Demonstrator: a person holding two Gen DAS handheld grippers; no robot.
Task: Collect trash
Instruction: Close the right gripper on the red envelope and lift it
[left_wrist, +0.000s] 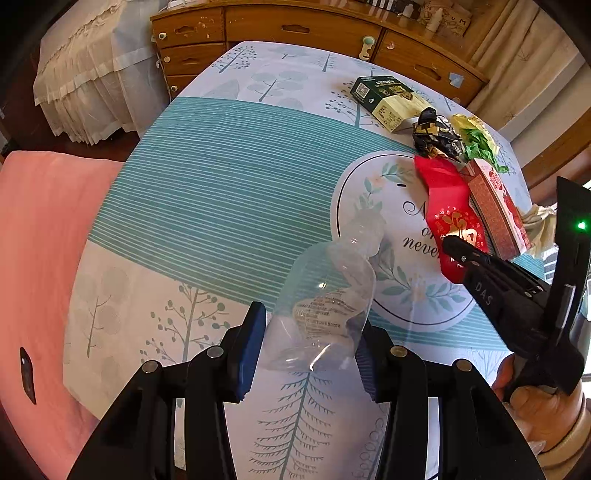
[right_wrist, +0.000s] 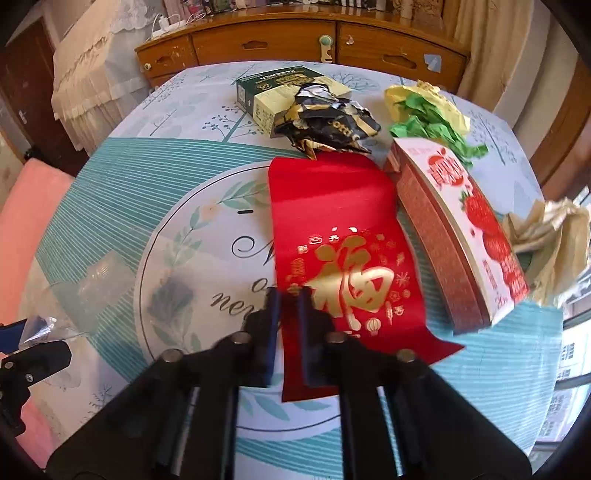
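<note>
The counter wore a teal tree-print cloth (left_wrist: 207, 177). My left gripper (left_wrist: 308, 354) held a clear bottle (left_wrist: 325, 295); my right gripper (right_wrist: 286, 332) had pinched the red envelope's (right_wrist: 332, 229) near edge. I judged a flat, slow lift best, clear of the strawberry box (right_wrist: 461, 236).

Left gripper (left_wrist: 308, 354) half-spread, gripping — right gripper (right_wrist: 286, 295) angled down, fingers (right_wrist: 271, 325) nearly together.

Both cameras look steeply down along their tongs, close over the table (left_wrist: 229, 177). The left view sits further left; both share the red envelope (right_wrist: 332, 206) and the wooden dresser (right_wrist: 266, 40) behind.
</note>
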